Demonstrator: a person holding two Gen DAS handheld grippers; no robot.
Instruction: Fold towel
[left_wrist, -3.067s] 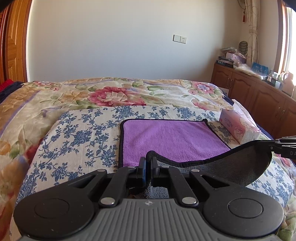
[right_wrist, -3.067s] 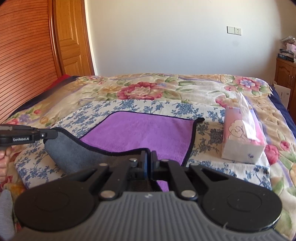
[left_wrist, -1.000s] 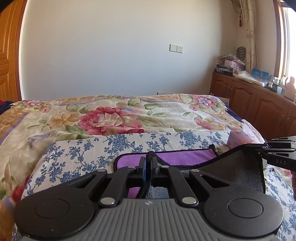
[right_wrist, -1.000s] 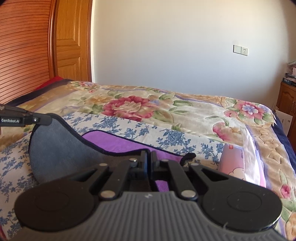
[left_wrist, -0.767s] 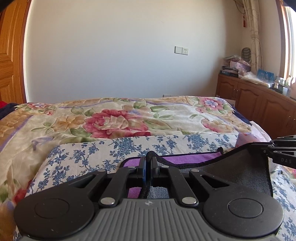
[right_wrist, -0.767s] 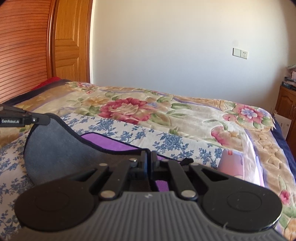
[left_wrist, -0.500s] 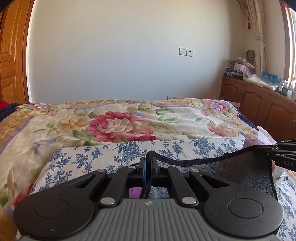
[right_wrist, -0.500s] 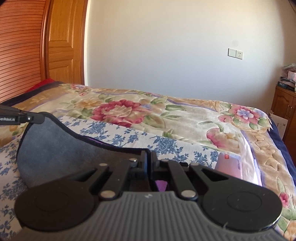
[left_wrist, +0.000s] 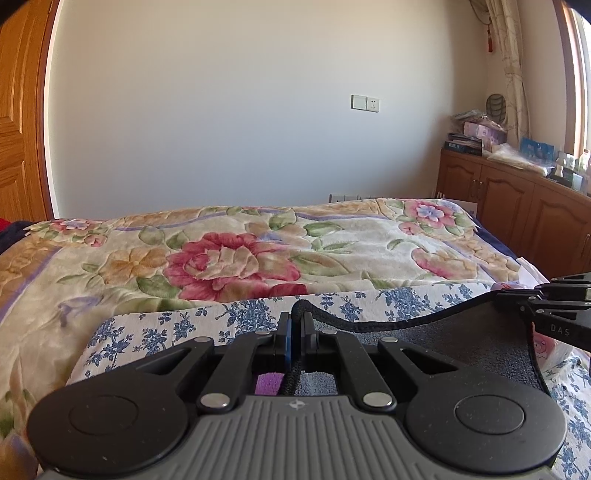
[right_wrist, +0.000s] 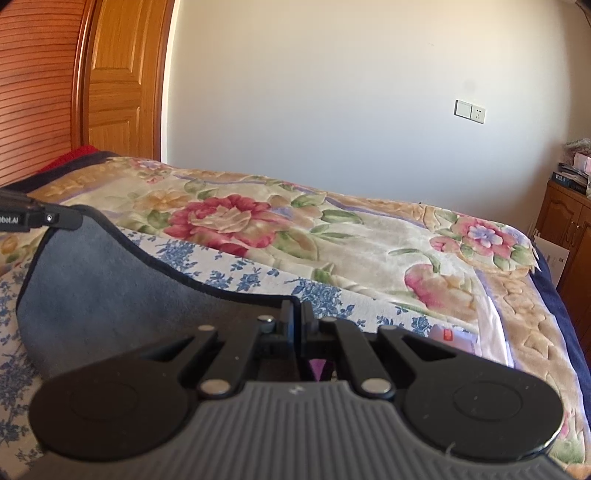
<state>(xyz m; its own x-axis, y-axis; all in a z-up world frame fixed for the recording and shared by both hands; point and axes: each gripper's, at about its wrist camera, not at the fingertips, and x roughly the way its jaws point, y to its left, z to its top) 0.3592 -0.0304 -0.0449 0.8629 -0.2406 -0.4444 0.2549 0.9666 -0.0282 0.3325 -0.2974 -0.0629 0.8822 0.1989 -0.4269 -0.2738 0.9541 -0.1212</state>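
- The towel (left_wrist: 461, 349) is showing grey with black edging (a purple sliver peeking below).
- The sheet (left_wrist: 155, 328) is wearing blue flowers on white.
- The blanket (left_wrist: 229, 258) is displaying red and pink blossoms on cream.

Bright daylight enters from the window (left_wrist: 576, 74) at right, glaring there; fisheye bends the edges; the door (right_wrist: 122, 81) looks slightly soft.
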